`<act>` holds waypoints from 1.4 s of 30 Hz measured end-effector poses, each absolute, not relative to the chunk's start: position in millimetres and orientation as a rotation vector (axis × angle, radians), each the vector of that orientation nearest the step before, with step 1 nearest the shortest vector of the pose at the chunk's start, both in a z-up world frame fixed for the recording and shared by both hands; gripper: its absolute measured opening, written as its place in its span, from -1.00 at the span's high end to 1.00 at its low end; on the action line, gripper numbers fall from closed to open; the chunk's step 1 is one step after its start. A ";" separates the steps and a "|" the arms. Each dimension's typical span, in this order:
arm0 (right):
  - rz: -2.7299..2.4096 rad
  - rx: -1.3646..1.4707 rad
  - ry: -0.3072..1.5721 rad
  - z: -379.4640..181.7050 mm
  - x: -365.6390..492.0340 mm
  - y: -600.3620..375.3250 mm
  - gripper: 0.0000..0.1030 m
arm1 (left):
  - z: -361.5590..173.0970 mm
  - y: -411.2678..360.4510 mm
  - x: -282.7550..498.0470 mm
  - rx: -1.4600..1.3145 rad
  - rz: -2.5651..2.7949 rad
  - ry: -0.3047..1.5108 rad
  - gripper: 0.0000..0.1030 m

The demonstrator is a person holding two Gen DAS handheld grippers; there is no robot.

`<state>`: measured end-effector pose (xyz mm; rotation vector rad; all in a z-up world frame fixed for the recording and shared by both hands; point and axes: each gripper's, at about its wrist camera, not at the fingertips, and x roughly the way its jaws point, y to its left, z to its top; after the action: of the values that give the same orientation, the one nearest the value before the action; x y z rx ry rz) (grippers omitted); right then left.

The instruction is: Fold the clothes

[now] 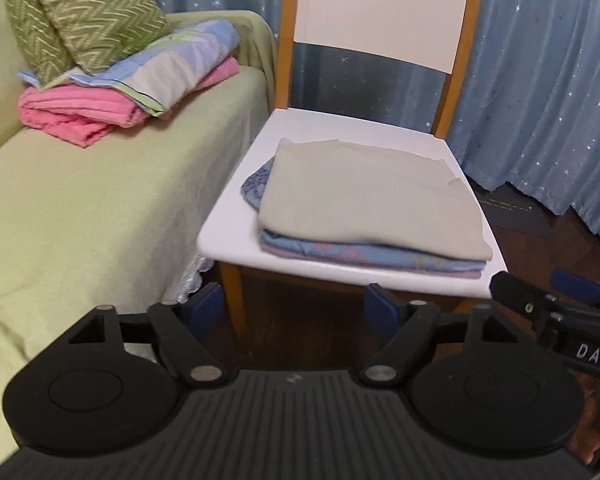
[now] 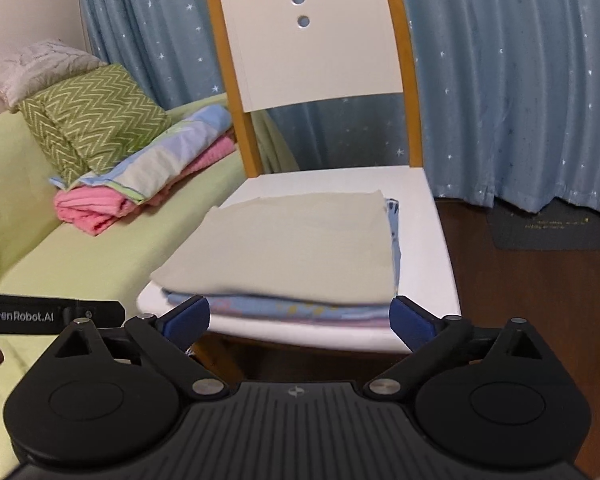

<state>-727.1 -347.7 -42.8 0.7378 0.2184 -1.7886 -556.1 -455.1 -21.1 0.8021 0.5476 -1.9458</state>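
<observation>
A folded beige cloth (image 1: 364,196) lies on top of a folded blue patterned garment (image 1: 372,254) on the white seat of a chair (image 1: 236,216). The stack also shows in the right wrist view: the beige cloth (image 2: 288,252), the blue garment (image 2: 284,308). My left gripper (image 1: 296,306) is open and empty, in front of and below the seat's front edge. My right gripper (image 2: 300,318) is open and empty, just in front of the stack's near edge. The right gripper also shows at the right edge of the left wrist view (image 1: 556,304).
A bed with a green cover (image 1: 80,208) stands left of the chair, bearing a pink towel (image 1: 80,112), a pastel folded sheet (image 1: 168,64) and green zigzag pillows (image 1: 88,12). Blue star curtains (image 2: 520,80) hang behind. A dark mat (image 2: 548,228) lies on the wooden floor.
</observation>
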 end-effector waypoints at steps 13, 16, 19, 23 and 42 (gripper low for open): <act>-1.919 0.702 0.218 -10.6 -687.0 -298.4 -0.99 | 8.3 -387.2 -531.5 0.716 -1.861 0.371 -0.98; -1.905 0.741 0.150 -6.8 -687.6 -286.9 -0.99 | 7.9 -374.4 -531.2 0.724 -1.869 0.358 -0.98; -1.856 0.787 0.075 -8.5 -698.2 -272.7 -0.99 | 6.8 -362.8 -531.4 0.733 -1.886 0.363 -0.98; -1.833 0.807 0.090 -10.6 -698.7 -261.6 -0.99 | 6.1 -350.9 -532.4 0.740 -1.898 0.358 -0.98; -1.835 0.719 0.347 -19.3 -668.0 -268.8 -1.00 | -2.1 -343.0 -521.0 0.724 -1.872 0.428 -0.98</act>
<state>-668.0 -268.8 -19.3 0.7194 0.3470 -1.8351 -521.0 -343.0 -2.1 0.7237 0.4283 -1.8715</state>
